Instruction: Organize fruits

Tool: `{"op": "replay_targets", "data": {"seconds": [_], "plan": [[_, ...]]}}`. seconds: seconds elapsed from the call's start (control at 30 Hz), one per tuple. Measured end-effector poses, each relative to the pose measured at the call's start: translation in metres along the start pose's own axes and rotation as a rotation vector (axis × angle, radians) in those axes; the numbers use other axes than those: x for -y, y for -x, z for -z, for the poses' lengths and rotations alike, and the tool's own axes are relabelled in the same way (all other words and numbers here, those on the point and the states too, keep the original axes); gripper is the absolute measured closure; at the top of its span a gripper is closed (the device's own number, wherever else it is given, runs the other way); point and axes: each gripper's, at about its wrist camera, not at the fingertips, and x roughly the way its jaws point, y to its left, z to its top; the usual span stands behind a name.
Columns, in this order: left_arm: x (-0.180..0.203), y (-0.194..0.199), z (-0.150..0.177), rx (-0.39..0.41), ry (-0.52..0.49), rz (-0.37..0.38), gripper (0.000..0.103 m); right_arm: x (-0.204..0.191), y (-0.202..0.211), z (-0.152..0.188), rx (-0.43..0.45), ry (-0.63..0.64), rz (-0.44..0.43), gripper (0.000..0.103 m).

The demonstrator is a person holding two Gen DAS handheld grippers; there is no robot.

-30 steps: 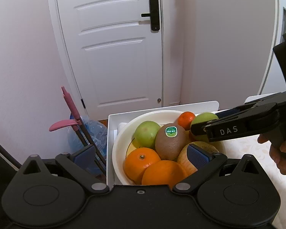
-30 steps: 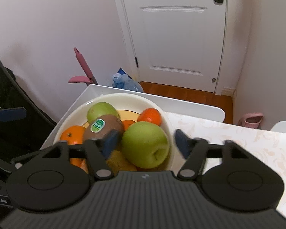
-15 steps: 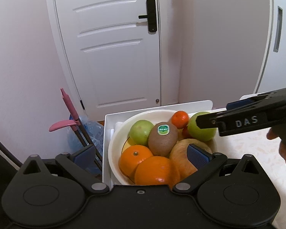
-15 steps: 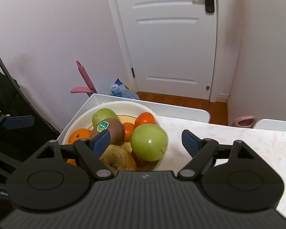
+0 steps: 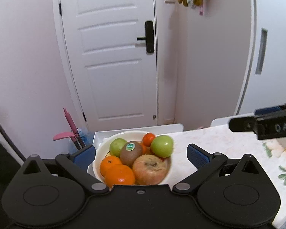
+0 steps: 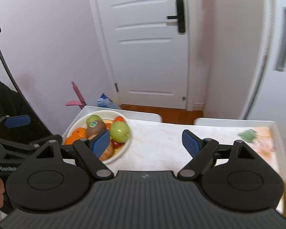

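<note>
A cream bowl [image 5: 112,137] [image 6: 122,148] sits at the table's far left end, piled with fruit: two oranges [image 5: 120,174], a kiwi with a green sticker [image 5: 131,153] [image 6: 95,128], a reddish apple [image 5: 150,168], two green apples [image 5: 162,146] [image 6: 119,131] and a small tangerine [image 5: 148,139]. My left gripper [image 5: 141,154] is open and empty, close behind the bowl. My right gripper [image 6: 145,142] is open and empty, back from the bowl and to its right; its finger [image 5: 261,126] shows in the left wrist view.
The bowl rests on a white tray [image 5: 139,129] on a pale marbled tabletop [image 6: 162,139]. A second white tray [image 6: 234,122] with a floral mat lies at the right. Behind are a white door [image 5: 112,57], pink walls, a pink dustpan handle [image 5: 70,122] and a water bottle.
The right gripper has let go of the green apple, left it on the bowl's right side, and drawn back to the right. Both cameras have pulled back and up from the bowl.
</note>
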Motion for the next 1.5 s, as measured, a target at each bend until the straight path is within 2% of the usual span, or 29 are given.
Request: {"op": "replay_targets", "data": {"seconds": [0.23,0.57,1.5], "plan": [[0.029,0.045,0.002,0.045,0.026,-0.024,0.000,0.025,0.055,0.027,0.016,-0.005,0.109,0.000],[0.058,0.070,0.023,0.052,0.045,-0.041,0.000,0.038,0.085,0.064,0.003,-0.034,0.170,0.000],[0.068,0.082,0.030,0.064,0.044,-0.044,0.000,0.047,0.097,0.069,0.005,-0.066,0.205,0.000]]}}
